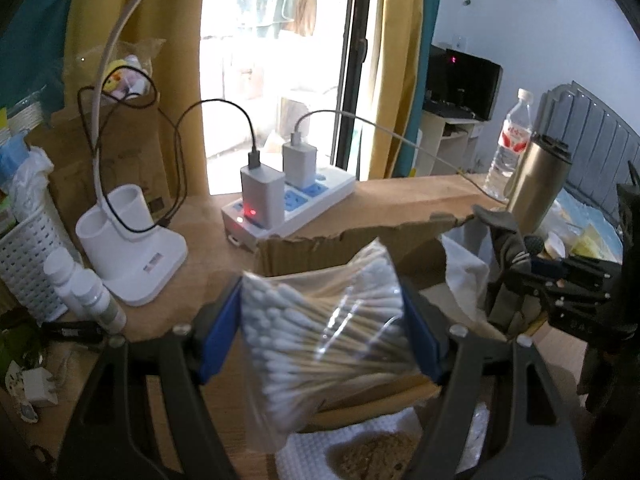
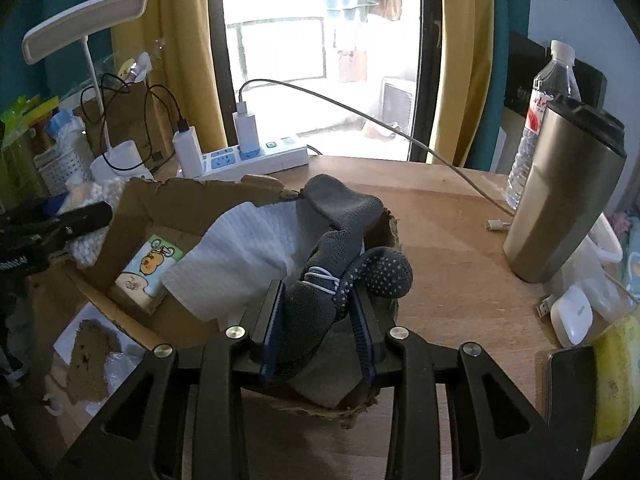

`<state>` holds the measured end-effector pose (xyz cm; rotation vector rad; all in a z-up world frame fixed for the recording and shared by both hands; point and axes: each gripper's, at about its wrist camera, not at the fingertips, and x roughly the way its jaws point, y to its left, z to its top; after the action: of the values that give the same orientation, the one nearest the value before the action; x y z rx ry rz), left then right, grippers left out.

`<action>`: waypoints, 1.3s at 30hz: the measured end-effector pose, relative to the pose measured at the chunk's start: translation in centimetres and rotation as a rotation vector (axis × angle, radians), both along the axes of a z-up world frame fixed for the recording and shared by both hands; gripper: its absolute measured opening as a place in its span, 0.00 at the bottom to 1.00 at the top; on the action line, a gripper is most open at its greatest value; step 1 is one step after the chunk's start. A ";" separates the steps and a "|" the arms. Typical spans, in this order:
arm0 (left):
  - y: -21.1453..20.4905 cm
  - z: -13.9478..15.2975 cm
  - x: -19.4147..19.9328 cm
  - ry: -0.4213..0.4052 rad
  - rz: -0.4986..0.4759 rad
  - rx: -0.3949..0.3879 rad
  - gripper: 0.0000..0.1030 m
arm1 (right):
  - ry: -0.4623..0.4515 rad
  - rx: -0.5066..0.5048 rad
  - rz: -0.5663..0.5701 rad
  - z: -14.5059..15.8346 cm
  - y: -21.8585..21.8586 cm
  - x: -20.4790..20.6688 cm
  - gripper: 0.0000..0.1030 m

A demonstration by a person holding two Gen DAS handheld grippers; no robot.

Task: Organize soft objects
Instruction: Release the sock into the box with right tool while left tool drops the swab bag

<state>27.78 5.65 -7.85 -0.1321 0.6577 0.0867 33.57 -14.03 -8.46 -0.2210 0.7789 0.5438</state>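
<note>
Left wrist: left gripper (image 1: 320, 328) clamped wide on a bag of cotton swabs (image 1: 324, 332) above the cardboard box (image 1: 344, 240). Right gripper (image 2: 320, 320) pinches grey socks (image 2: 332, 264) over the box, grip possibly loosening.

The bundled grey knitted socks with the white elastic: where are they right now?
In the right wrist view, the grey socks sit between the right gripper pads, over the torn cardboard box, beside the white cloth.

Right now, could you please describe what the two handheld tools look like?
Both match: the left tool and right tool have black, angular linkage arms with silver round pivot screws, and flat fingers faced with blue pads. No cables or sleeves show.
</note>
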 end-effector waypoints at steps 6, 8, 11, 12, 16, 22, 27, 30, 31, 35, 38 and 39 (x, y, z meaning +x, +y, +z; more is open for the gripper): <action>-0.1 -0.2 0.3 0.013 -0.005 -0.002 0.74 | 0.014 0.016 0.054 0.4 0.4 -0.9 0.46; -0.2 -0.2 0.4 0.016 -0.009 0.002 0.74 | 0.017 -0.003 0.071 0.2 0.9 -1.2 0.48; -0.5 -0.1 0.3 0.014 -0.007 0.019 0.79 | 0.010 -0.006 0.069 0.2 1.3 -1.4 0.51; -0.6 0.0 0.3 0.011 -0.005 0.025 0.80 | 0.004 0.002 0.063 0.5 1.2 -1.5 0.53; -0.6 0.4 -0.1 -0.005 -0.012 0.017 0.83 | -0.016 0.030 0.042 1.3 0.7 -1.8 0.54; -0.2 1.4 -1.1 -0.039 -0.008 -0.012 0.85 | -0.028 0.041 0.026 2.2 0.4 -2.8 0.54; 0.2 2.0 -2.4 -0.060 0.006 -0.023 0.85 | -0.030 0.043 0.028 2.5 0.6 -3.9 0.54; 0.5 2.3 -3.3 -0.079 0.005 -0.041 0.85 | -0.033 0.043 0.034 2.7 0.9 -4.7 0.54; 0.6 2.4 -3.7 -0.086 0.007 -0.052 0.85 | -0.033 0.043 0.036 2.7 0.9 -4.9 0.54; 0.8 2.5 -4.7 -0.089 0.019 -0.048 0.85 | -0.038 0.045 0.041 3.0 1.1 -5.7 0.54; 0.7 2.7 -5.6 -0.094 0.018 -0.047 0.85 | -0.043 0.046 0.044 3.3 1.3 -6.3 0.54; 0.7 2.7 -5.8 -0.095 0.016 -0.046 0.85 | -0.046 0.045 0.044 3.3 1.4 -6.5 0.54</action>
<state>21.96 6.37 -5.19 -0.1849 0.5635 0.0803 27.06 -12.61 -5.12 -0.2093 0.7182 0.5954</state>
